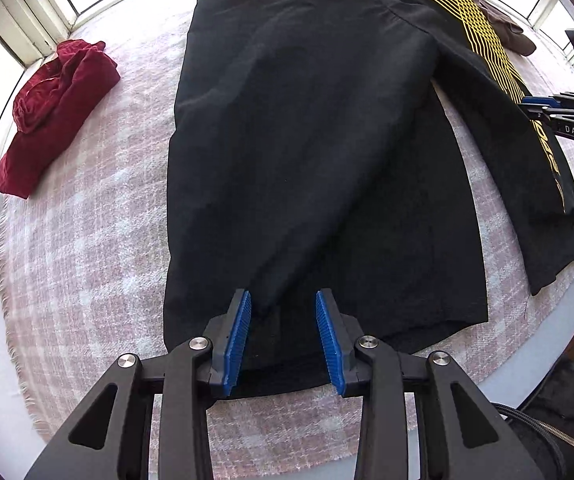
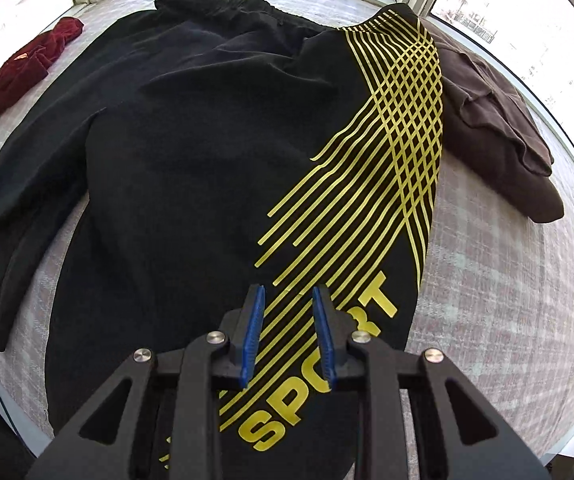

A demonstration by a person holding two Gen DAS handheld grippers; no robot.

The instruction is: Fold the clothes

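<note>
Black shorts (image 1: 307,140) with yellow stripes and the word SPORT lie spread flat on a pink checked cloth (image 1: 87,240). In the left wrist view my left gripper (image 1: 285,300) points down over the near hem of the plain leg. Its blue pads (image 1: 239,340) stand apart, with a small ridge of fabric between them that they do not press. In the right wrist view my right gripper (image 2: 288,296) hovers open just above the printed leg of the shorts (image 2: 187,160), over the stripes beside the lettering. It also shows at the right edge of the left wrist view (image 1: 527,110).
A crumpled dark red garment (image 1: 55,112) lies at the far left of the cloth, near the window frame. A brown garment (image 2: 495,120) is piled at the far right. The round white table edge (image 1: 527,360) curves close to the shorts' near hem.
</note>
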